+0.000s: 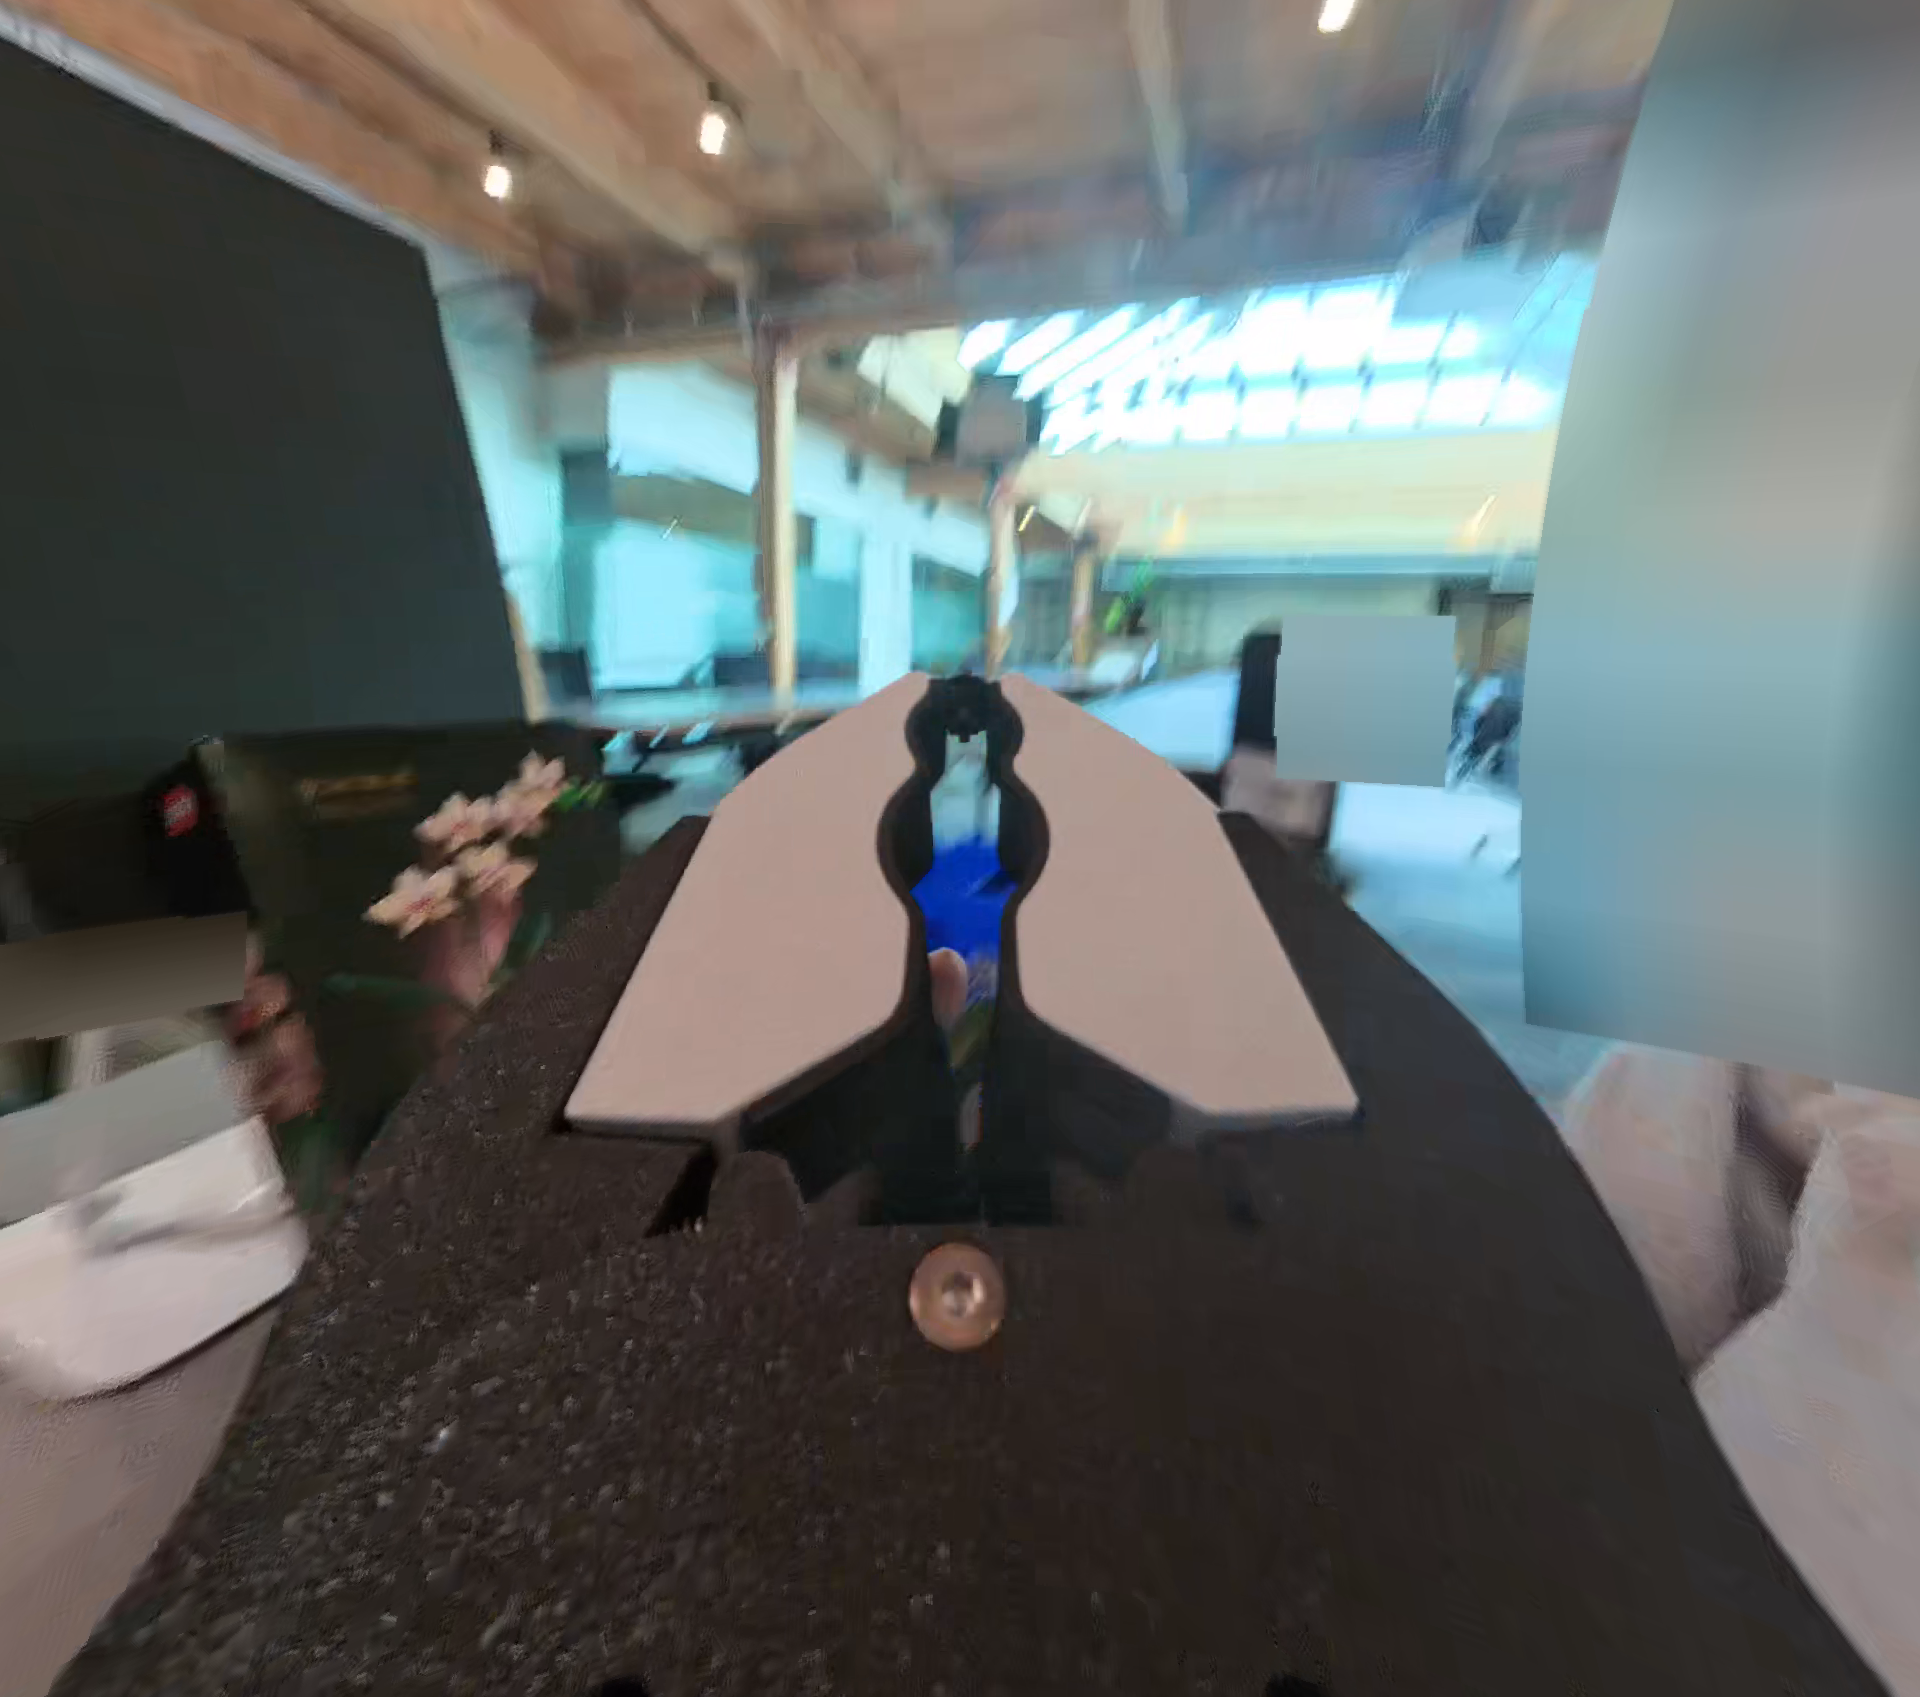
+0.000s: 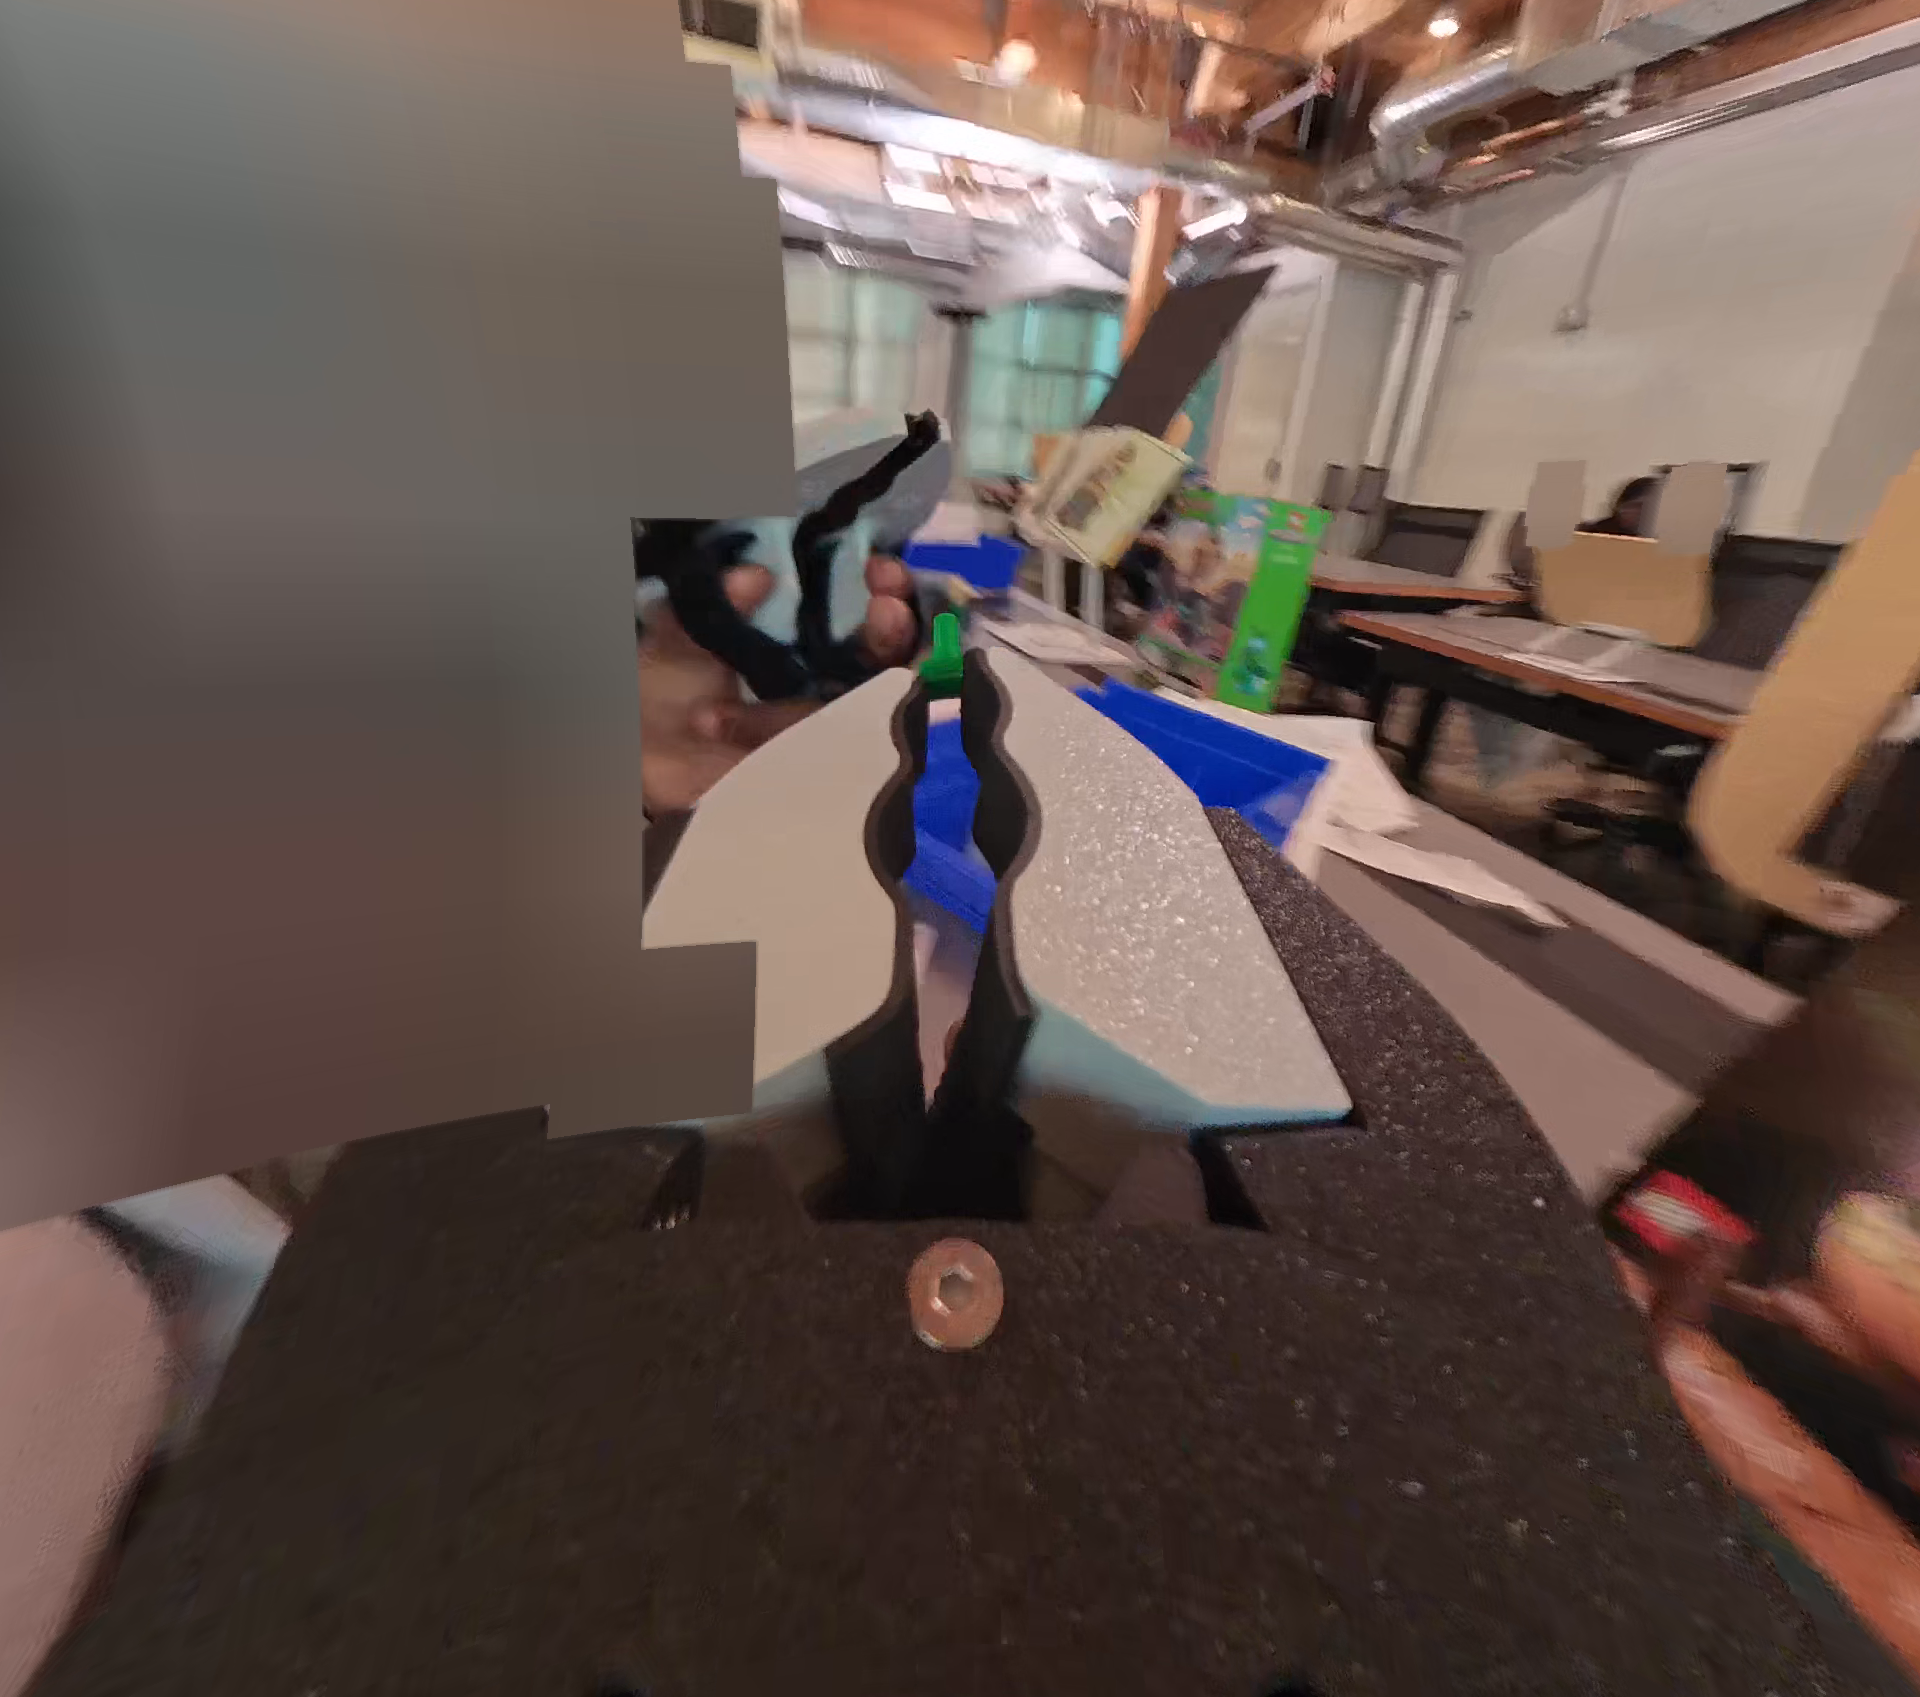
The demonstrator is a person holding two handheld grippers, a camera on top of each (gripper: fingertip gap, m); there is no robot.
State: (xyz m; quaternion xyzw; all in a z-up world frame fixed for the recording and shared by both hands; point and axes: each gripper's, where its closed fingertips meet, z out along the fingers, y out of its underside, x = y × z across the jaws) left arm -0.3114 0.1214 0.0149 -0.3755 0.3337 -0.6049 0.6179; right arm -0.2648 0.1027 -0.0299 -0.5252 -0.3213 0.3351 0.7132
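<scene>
My left gripper is raised in the air, its jaws closed on a small black piece at the tips. My right gripper is also raised, its jaws closed on a small green piece that sticks up from the tips. The left gripper also shows in the right wrist view, held in a hand just beyond and to the left of the green piece, tips pointing up. A blue bin lies below and beyond the right gripper; blue also shows through the left gripper's gap.
A dark box printed with pink flowers stands at the left. A green box and a tilted pale box stand beyond the bin. Papers lie on the grey table. More tables stand at the right. The grippers' ends are close to 7 cm from one another.
</scene>
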